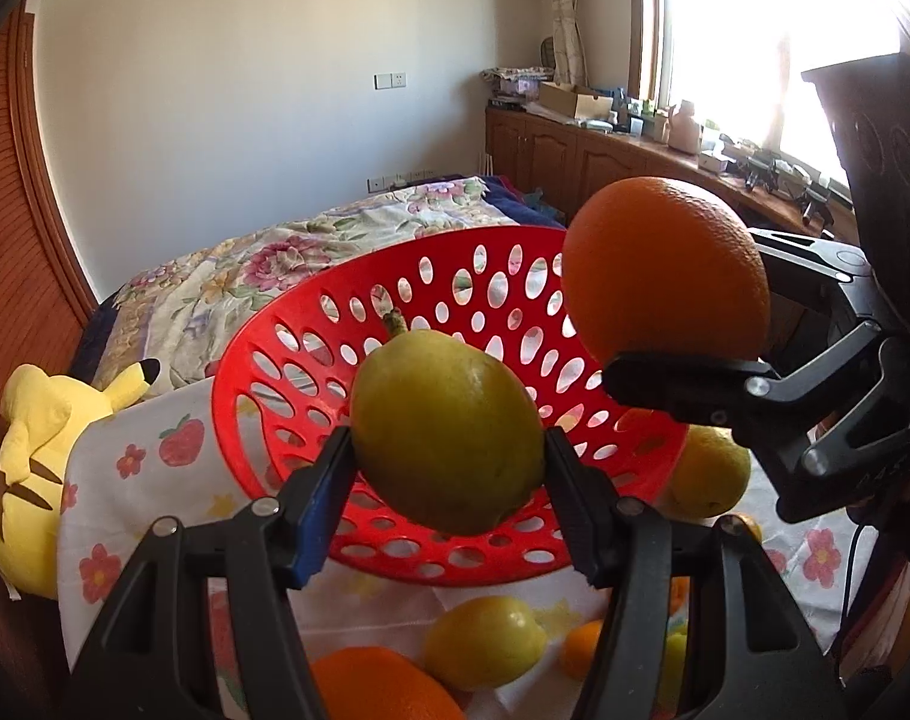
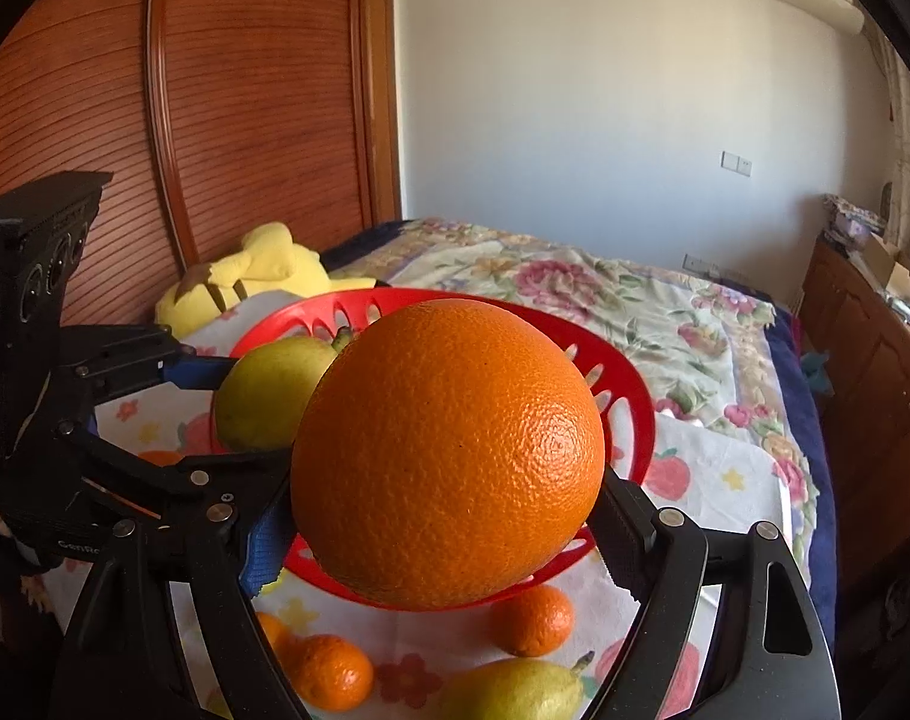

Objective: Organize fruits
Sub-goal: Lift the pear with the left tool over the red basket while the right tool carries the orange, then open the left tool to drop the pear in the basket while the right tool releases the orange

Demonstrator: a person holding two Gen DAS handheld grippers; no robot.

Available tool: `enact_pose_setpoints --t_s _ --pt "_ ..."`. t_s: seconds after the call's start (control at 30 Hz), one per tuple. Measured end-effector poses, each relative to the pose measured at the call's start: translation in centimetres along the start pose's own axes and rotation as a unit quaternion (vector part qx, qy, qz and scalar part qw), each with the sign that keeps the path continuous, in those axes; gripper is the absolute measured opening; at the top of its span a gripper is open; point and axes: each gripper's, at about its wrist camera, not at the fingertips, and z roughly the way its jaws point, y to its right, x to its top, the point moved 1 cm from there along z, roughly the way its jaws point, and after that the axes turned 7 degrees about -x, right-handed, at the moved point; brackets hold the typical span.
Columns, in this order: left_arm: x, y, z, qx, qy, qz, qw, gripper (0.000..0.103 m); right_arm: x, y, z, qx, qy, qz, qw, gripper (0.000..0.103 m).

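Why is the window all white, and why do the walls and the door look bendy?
In the left wrist view, sunlight overexposes the window, so nothing outside shows, and the pear in the left gripper looks dim against it. In the right wrist view, the fisheye lens curves the wooden door, while the orange in the right gripper is sharp, its peel dimples clear.

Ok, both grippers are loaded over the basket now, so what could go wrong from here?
The left gripper holding the pear and the right gripper holding the orange sit close together, so they may bump. The red basket looks tilted, so dropped fruit could roll or tip it. Each round fruit is pinched only at its sides and could slip.
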Motion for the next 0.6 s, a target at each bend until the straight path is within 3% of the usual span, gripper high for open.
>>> enact_pose_setpoints --t_s 0.5,0.6 --pt "0.5 -0.9 2.5 0.011 -0.04 0.008 0.9991 0.062 -0.2 0.1 3.3 0.005 -0.041 -0.009 0.999 0.085" --pt "0.7 -1.2 2.1 0.013 -0.03 0.007 0.9994 0.062 -0.2 0.1 3.6 0.005 -0.047 -0.008 0.999 0.085"
